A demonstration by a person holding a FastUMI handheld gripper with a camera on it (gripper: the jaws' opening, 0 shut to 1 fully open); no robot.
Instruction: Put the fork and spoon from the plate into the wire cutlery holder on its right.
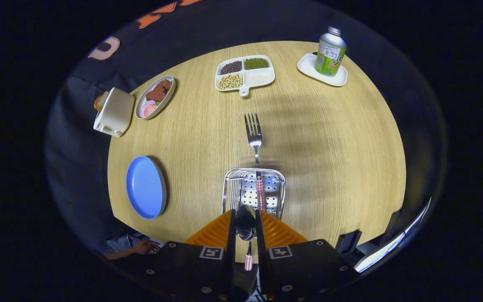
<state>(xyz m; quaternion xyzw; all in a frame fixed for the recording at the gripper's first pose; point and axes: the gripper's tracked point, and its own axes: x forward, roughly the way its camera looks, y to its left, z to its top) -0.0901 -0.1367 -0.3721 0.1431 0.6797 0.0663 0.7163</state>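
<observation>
The tool [245, 228], at the lower centre of the frame, is closed narrowly on the spoon [245, 222], both fingers pressing the bowl's sides; the spoon's patterned handle points back toward the tool body. Just ahead of the fingers stands the wire cutlery holder [253, 191], its perforated base visible from above. The fork [255, 142] already rests in it, patterned handle down inside, tines projecting beyond the far rim over the bench [329, 167]. To the left of the holder lies the blue plate [145, 186], now bare.

Step in hand, as judged: the second and last transfer, spoon to holder. The next move calls for bringing the spoon over the holder's opening, clear of the fork handle, lowering and releasing.

Farther out, at the upper part of the frame: a divided dish of beans [245, 72], an oval dish of food [155, 97], a toaster [113, 112], and a bottle [330, 52] on a white tray [306, 65]. The bottle's label carries print too small to read. Each finger mount bears a square coded marker.
</observation>
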